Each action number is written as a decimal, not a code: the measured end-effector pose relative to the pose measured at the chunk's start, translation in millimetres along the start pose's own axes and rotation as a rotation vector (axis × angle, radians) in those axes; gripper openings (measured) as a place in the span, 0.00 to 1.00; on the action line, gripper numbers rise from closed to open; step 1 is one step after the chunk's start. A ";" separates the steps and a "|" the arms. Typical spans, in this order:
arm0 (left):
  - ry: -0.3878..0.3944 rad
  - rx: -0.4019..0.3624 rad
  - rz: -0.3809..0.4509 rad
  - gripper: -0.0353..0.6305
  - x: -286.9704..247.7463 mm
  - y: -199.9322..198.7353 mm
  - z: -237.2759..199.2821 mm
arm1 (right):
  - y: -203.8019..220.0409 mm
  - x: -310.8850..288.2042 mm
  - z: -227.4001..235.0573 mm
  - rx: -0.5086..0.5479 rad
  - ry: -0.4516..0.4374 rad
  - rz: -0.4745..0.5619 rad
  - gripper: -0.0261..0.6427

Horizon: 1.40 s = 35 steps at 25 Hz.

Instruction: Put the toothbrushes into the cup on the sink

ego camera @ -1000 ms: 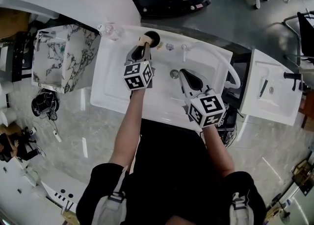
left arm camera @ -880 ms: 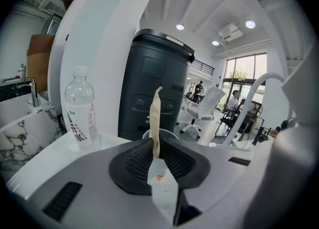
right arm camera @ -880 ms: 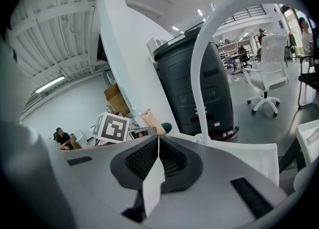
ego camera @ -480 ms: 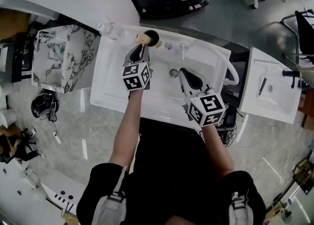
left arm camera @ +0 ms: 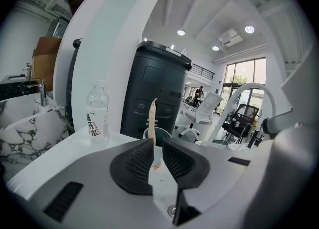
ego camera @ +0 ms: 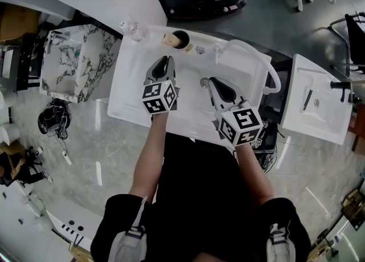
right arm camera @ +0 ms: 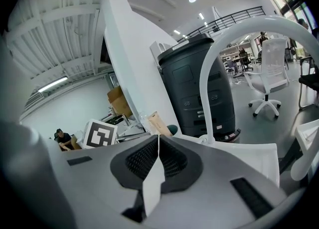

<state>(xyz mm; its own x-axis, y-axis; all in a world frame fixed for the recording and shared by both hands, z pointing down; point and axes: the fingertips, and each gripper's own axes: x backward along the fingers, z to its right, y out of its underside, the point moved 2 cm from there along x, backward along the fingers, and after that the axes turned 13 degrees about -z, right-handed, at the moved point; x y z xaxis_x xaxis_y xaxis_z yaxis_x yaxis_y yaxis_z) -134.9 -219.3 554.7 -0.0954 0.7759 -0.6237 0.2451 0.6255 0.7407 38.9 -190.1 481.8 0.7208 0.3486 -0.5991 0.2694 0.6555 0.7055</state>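
The clear plastic water bottle (left arm camera: 96, 112) stands ahead-left of the left gripper (ego camera: 166, 61). Its jaws are slightly parted and empty. Just ahead, the beige toothbrush (left arm camera: 152, 115) stands in the dark round cup (ego camera: 181, 39), evidently delivered. The right gripper (ego camera: 213, 83), clenched on nothing, idles over the white sink (ego camera: 131, 84).

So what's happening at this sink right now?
A person holds a gripper in each hand over the sink. One toothbrush stands in the cup at the sink's back edge. The left gripper hovers short of the cup, jaws slightly apart and empty; the right gripper is shut and empty over the basin.
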 end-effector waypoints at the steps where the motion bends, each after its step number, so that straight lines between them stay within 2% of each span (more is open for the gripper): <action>1: 0.002 -0.004 0.003 0.15 3.8 1.0 0.5 | -0.4 0.6 -2.8 0.000 0.001 0.004 0.09; 8: 0.019 -0.062 0.023 0.10 36.7 8.5 3.4 | 2.2 2.4 -30.5 0.013 0.013 0.021 0.09; 14: 0.073 -0.100 0.057 0.08 77.5 15.3 4.5 | 15.5 17.8 -61.3 0.014 0.062 0.048 0.09; 24: 0.199 -0.189 0.139 0.07 192.3 31.2 16.2 | 56.8 56.1 -122.8 -0.005 0.156 0.114 0.09; 35: 0.313 -0.220 0.163 0.07 307.0 70.9 22.3 | 98.7 103.6 -198.6 0.028 0.203 0.195 0.09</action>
<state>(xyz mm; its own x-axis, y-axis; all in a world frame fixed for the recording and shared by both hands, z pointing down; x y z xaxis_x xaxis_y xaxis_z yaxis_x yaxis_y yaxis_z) -125.3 61.5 410.2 -0.3693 0.8327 -0.4125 0.0725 0.4684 0.8806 13.3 43.8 414.2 0.6186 0.5953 -0.5128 0.1581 0.5450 0.8234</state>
